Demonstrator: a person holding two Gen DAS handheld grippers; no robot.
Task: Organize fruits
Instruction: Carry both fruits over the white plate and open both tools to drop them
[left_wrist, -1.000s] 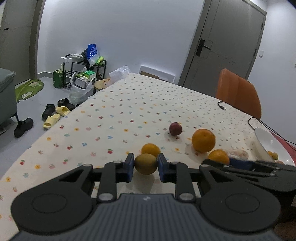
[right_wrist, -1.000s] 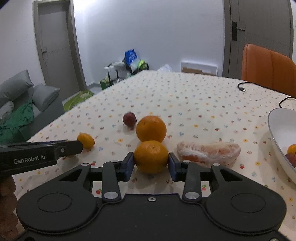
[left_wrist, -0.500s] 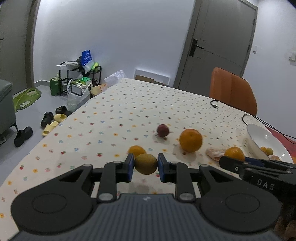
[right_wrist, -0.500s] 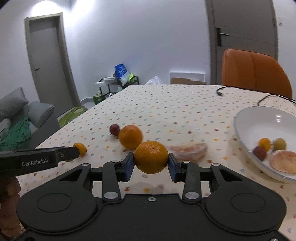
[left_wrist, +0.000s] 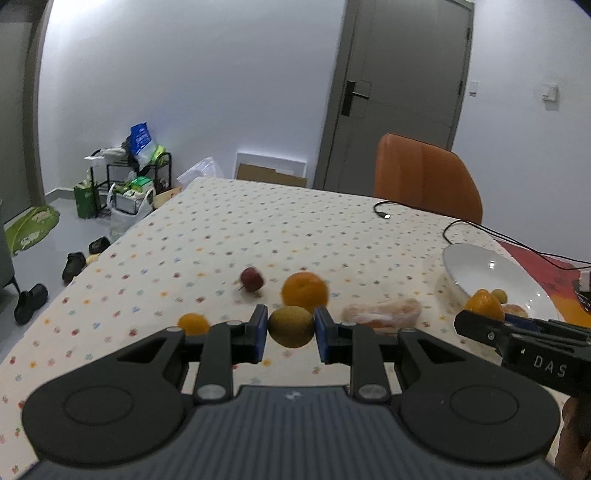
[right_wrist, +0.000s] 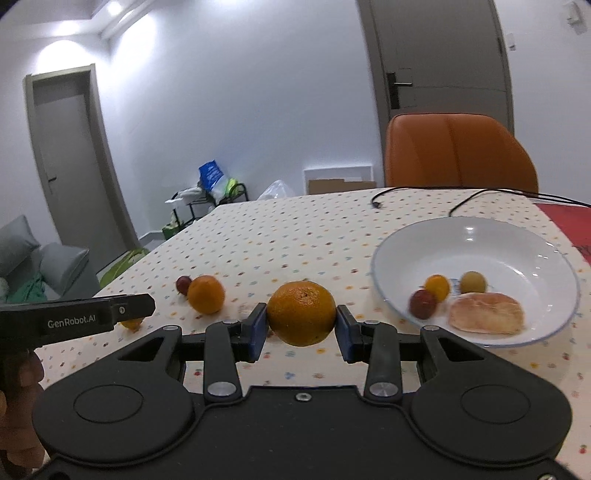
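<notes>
The left gripper (left_wrist: 291, 328) is clamped on a small yellow-green fruit (left_wrist: 291, 326), held between its blue pads above the surface (left_wrist: 229, 236), which is covered in a dotted cloth. The right gripper (right_wrist: 301, 325) grips an orange (right_wrist: 301, 313) the same way — raised off the cloth, just short of the white bowl (right_wrist: 517, 240) to its right. Inside the bowl lie a dark red fruit (right_wrist: 423, 303), a small orange fruit (right_wrist: 437, 287), a greenish one (right_wrist: 472, 282) and a peeled pale segment (right_wrist: 487, 313). On the cloth remain a second orange (left_wrist: 304, 291), a red fruit (left_wrist: 252, 278), a small tangerine (left_wrist: 193, 323) and a peeled piece (left_wrist: 382, 314) — all near one another.
</notes>
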